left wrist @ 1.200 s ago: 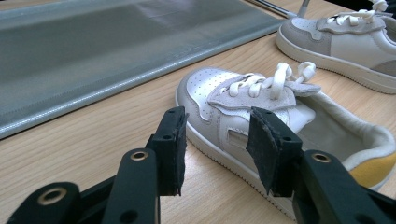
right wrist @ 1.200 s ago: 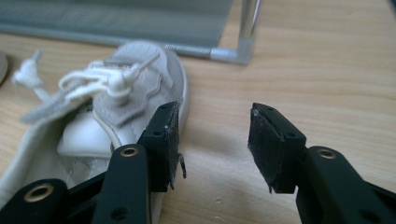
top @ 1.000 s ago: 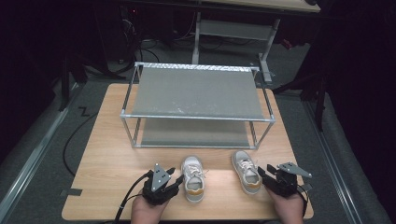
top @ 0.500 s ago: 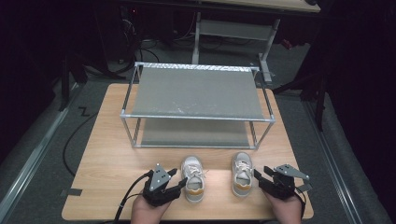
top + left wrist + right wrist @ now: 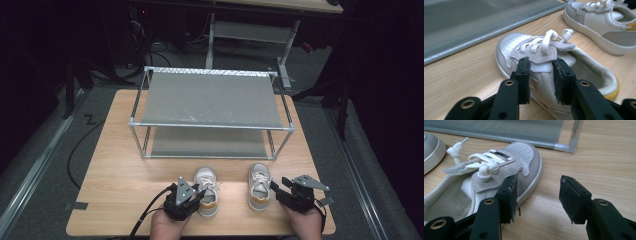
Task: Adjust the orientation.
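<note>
Two small white-and-grey shoes with yellow heels stand side by side near the table's front edge, toes toward the rack. My left gripper (image 5: 198, 193) (image 5: 541, 72) has just been closing on the left shoe (image 5: 207, 181) (image 5: 524, 46); its pads pinch the side wall at the grey strap. My right gripper (image 5: 274, 188) (image 5: 539, 195) is open beside the right shoe (image 5: 260, 179) (image 5: 524, 155). Its left pad touches that shoe's side below the strap, while the other pad hangs over bare wood. Each gripper view also catches the other shoe (image 5: 604, 22) (image 5: 430, 147).
A two-tier metal rack with grey shelves (image 5: 210, 97) stands on the wooden table (image 5: 115, 170) just behind the shoes; its lower shelf (image 5: 210, 142) lies close to the toes. A black cable trails from the left gripper over the front edge.
The right shoe has swung from a slant to straight and slid a little left. The left gripper has edged in against the left shoe. The left shoe stays put.
</note>
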A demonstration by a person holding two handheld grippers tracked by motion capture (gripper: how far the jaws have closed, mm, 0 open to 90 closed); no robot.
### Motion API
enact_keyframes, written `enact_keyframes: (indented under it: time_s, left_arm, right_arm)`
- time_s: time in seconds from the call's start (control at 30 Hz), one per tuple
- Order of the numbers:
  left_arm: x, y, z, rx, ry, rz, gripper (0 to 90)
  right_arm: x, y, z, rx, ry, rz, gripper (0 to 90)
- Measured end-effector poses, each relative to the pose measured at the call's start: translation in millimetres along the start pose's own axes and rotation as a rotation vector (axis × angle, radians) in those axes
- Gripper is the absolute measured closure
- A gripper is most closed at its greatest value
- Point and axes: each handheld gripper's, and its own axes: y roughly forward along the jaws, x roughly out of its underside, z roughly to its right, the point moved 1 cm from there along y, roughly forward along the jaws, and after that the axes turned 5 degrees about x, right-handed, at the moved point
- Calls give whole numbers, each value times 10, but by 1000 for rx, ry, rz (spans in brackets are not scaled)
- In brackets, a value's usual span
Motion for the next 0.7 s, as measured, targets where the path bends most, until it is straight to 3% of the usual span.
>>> enact_keyframes:
  time_s: [0.13, 0.27, 0.33, 0.4, 0.53, 0.7]
  left_arm:
    - [-34, -18, 82, -62, 46, -5, 794]
    - [-83, -48, 15, -94, 51, 11, 833]
    - [-137, -63, -28, -99, 60, 12, 844]
    - [-199, -56, -54, -80, 29, 27, 849]
    - [-322, 65, 33, -84, 48, 50, 849]
    - [-441, 333, 181, -72, 83, 51, 848]
  right_arm:
    - [-7, 0, -1, 3, 2, 0, 492]
    - [-14, -1, 12, -1, -3, 7, 492]
    - [-20, -10, 13, -1, 8, 10, 492]
    - [-33, -18, 21, -5, 5, 20, 492]
    - [-49, -41, 38, -11, 11, 37, 493]
    - [-52, -54, 37, -17, 20, 42, 493]
